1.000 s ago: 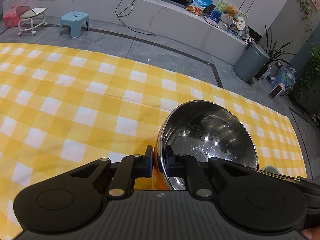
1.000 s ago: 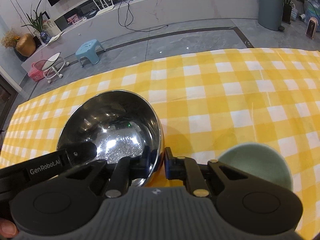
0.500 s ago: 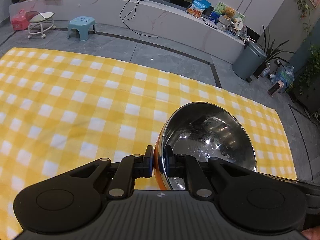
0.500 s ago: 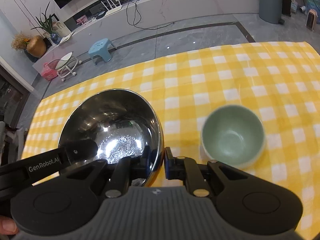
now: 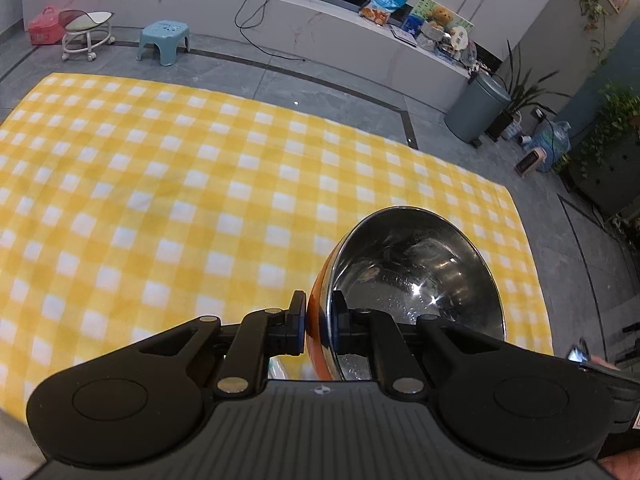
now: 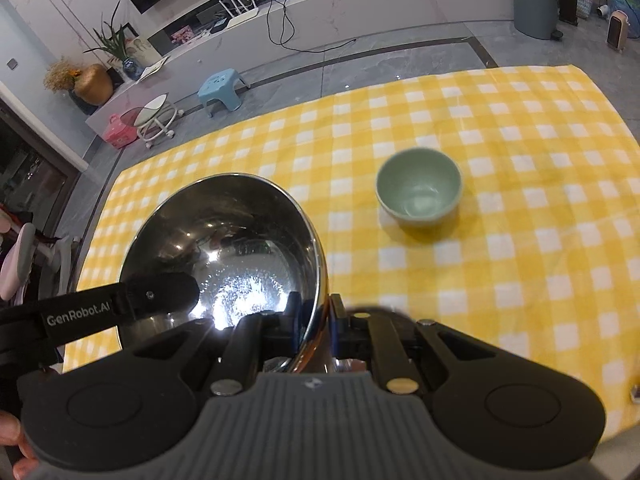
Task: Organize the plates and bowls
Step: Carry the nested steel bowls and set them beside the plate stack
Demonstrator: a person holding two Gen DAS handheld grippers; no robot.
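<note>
A steel bowl [image 5: 416, 276] with an orange outside is held up over the yellow checked cloth [image 5: 180, 184]. My left gripper [image 5: 320, 320] is shut on its left rim. My right gripper [image 6: 316, 316] is shut on its right rim, and the bowl [image 6: 232, 248] fills the left of the right wrist view. The left gripper's black body [image 6: 120, 308] shows across the bowl there. A small green bowl [image 6: 418, 192] stands upright on the cloth [image 6: 520, 220], ahead and to the right of the right gripper, apart from the steel bowl.
The cloth's far edge meets grey floor. Beyond it stand a blue stool [image 5: 162, 40], a wheeled white stool [image 5: 86, 30], a grey bin [image 5: 476, 110] and a long white ledge [image 5: 320, 36] with packets and cables.
Both grippers have risen with the steel bowl, so more of the cloth shows. The green bowl has come fully into the right wrist view and looks farther away.
</note>
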